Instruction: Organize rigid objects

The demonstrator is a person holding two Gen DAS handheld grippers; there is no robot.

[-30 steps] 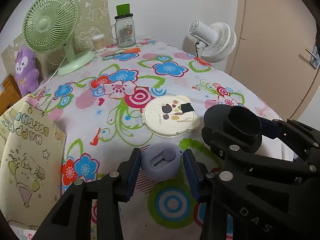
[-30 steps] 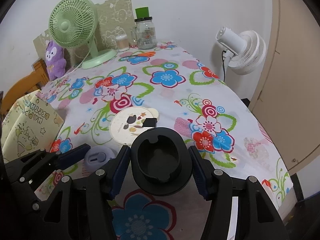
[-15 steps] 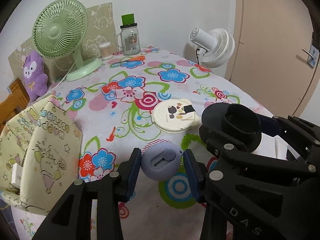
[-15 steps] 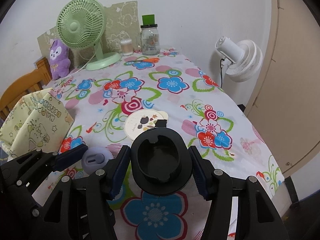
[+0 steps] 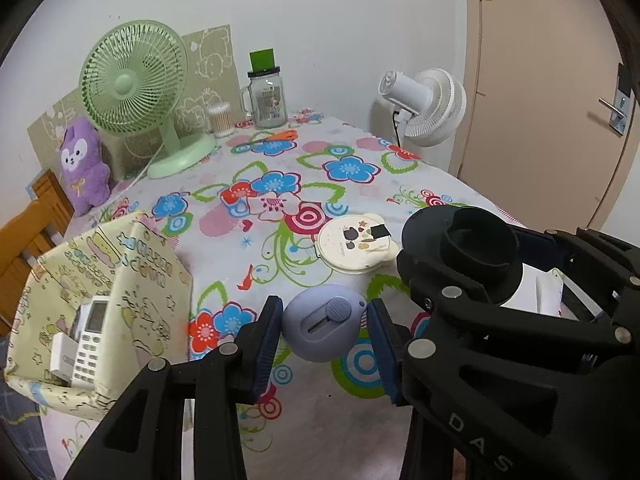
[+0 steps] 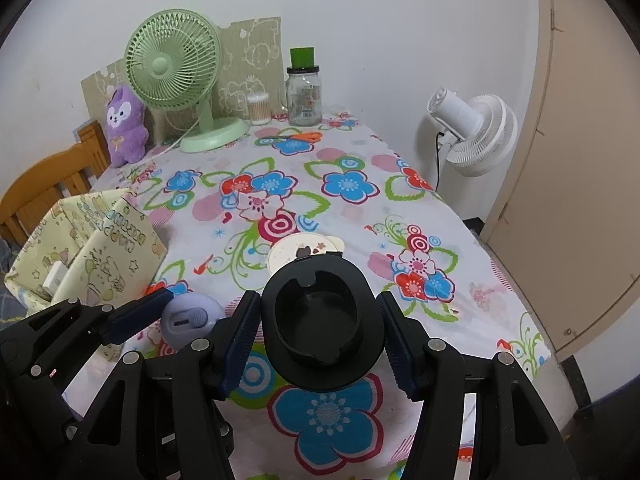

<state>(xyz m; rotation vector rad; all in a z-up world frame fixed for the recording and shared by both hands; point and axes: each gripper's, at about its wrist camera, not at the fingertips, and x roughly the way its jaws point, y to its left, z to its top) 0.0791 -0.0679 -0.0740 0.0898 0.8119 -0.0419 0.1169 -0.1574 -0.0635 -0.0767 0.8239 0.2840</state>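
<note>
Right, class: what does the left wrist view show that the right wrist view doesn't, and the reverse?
Left wrist only: the remote inside the yellow bag, and the door handle.
Right wrist only: the black holder seen straight down into its hollow, and the table's right edge.
Both: the lilac cutter, the round lid, the green fan and the white fan.

Soft, even indoor light is falling from overhead, casting only faint shadows on the flowered tablecloth (image 5: 304,184), while fisheye distortion is bowing the door (image 6: 580,160) at three o'clock and dark vignetting is cutting every corner, with focus staying sharp.
</note>
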